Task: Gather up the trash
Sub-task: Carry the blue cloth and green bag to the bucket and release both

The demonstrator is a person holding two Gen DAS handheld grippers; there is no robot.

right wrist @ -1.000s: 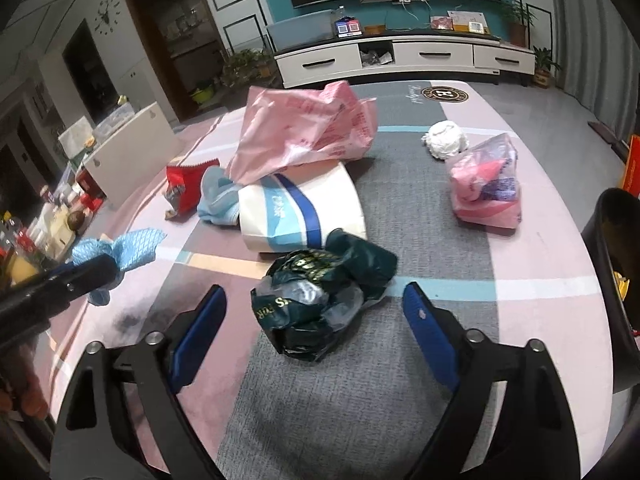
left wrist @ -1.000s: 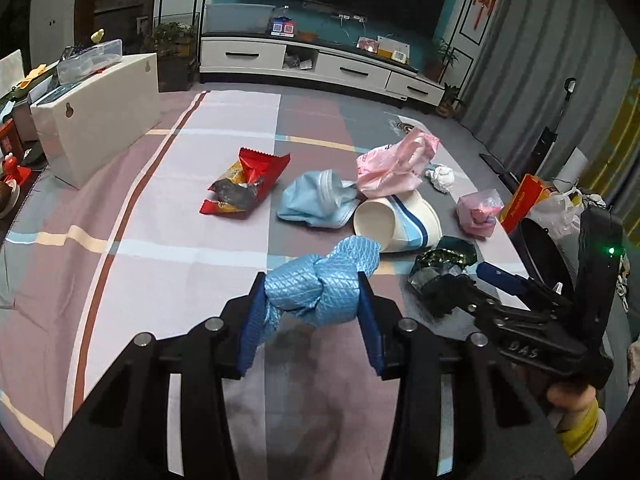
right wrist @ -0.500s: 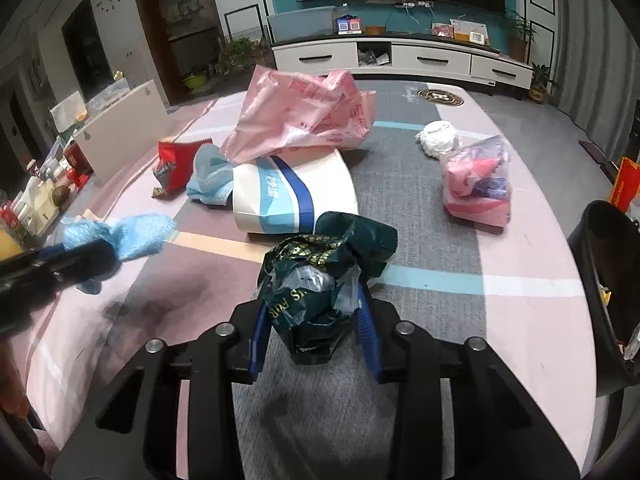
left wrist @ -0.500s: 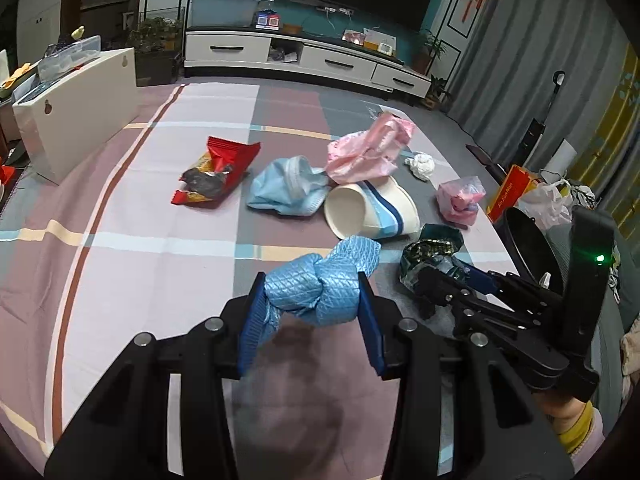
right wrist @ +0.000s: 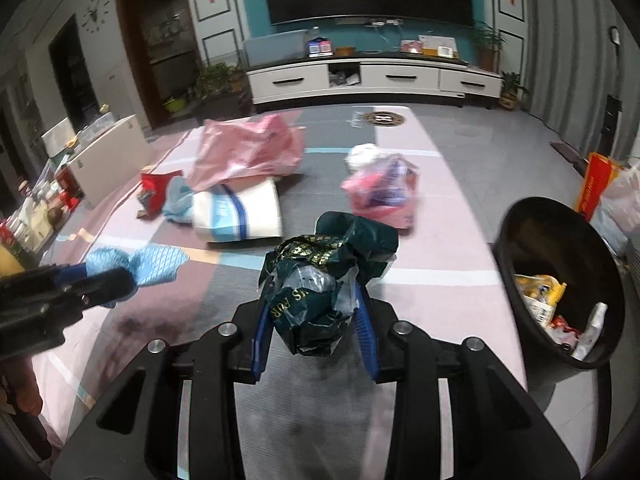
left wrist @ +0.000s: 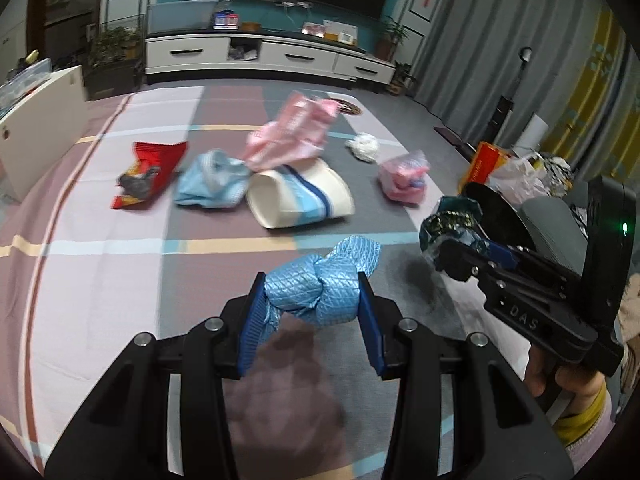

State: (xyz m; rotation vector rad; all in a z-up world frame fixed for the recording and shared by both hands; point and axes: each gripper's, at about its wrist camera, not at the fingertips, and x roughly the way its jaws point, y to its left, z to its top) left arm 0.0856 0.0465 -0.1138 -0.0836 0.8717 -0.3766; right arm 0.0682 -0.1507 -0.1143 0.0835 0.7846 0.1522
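Your left gripper (left wrist: 312, 304) is clamped partway closed on a knotted blue cloth (left wrist: 320, 286), both blue pads pressing its sides, and the cloth hangs clear of the striped rug (left wrist: 120, 288). Your right gripper (right wrist: 316, 320) is likewise partway closed, gripping a crumpled dark green bag (right wrist: 324, 276) that bulges up between and above its pads, off the rug.

A black trash bin (right wrist: 560, 288) stands just right of the right gripper, tilted toward you, with wrappers already lying inside.

Further items lie on the rug beyond both grippers. A white paper cup (left wrist: 300, 196) with blue stripes lies on its side at centre. A pink plastic bag (left wrist: 296, 136) rests against its far edge. A light blue bag (left wrist: 210, 182) sits just left of the cup, and a red snack packet (left wrist: 148, 172) lies left of that. A small pink bundle (left wrist: 404, 178) lies right of the cup, with a white crumpled wad (left wrist: 363, 146) just beyond it.
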